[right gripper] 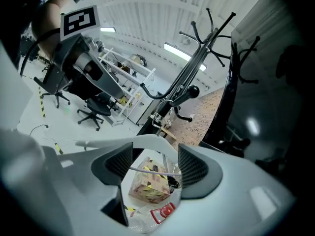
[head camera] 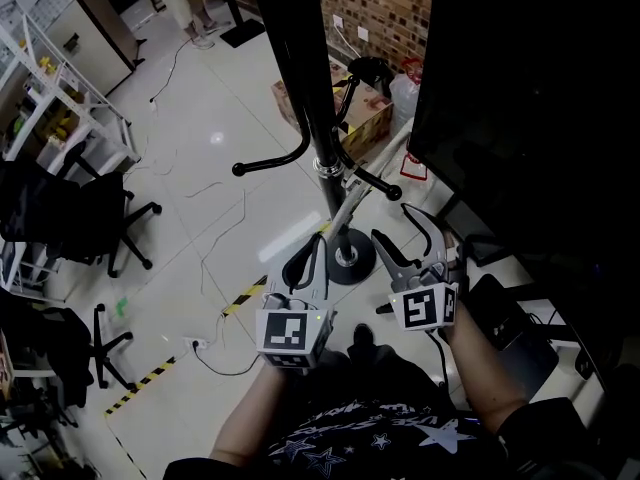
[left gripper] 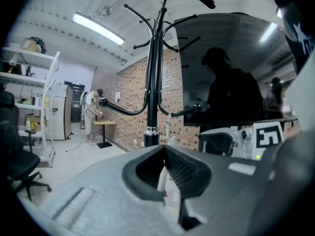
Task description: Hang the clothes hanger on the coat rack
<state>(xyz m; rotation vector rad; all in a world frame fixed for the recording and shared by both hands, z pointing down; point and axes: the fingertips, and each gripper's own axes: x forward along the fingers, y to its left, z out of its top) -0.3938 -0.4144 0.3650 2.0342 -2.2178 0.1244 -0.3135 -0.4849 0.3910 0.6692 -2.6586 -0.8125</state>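
The black coat rack [head camera: 300, 58] rises right in front of me, its ball-tipped arms spreading at mid height; it also stands in the left gripper view [left gripper: 151, 82] and the right gripper view [right gripper: 189, 77]. A pale clothes hanger [head camera: 342, 206] slants from my left gripper [head camera: 305, 260] up to the pole. That gripper [left gripper: 165, 157] is shut on a thin white part of the hanger [left gripper: 161, 178]. My right gripper [head camera: 410, 233] is beside it, jaws wide open [right gripper: 155, 156]. A thin wire of the hanger [right gripper: 147, 170] crosses the gap and neither pad presses on it.
The rack's round base [head camera: 345, 263] sits on the pale floor, with a cardboard box [head camera: 365, 108] behind it. A big dark screen [head camera: 530, 98] fills the right. Office chairs [head camera: 80, 218] and a white shelf [head camera: 60, 98] stand at the left. Yellow-black tape [head camera: 245, 298] marks the floor.
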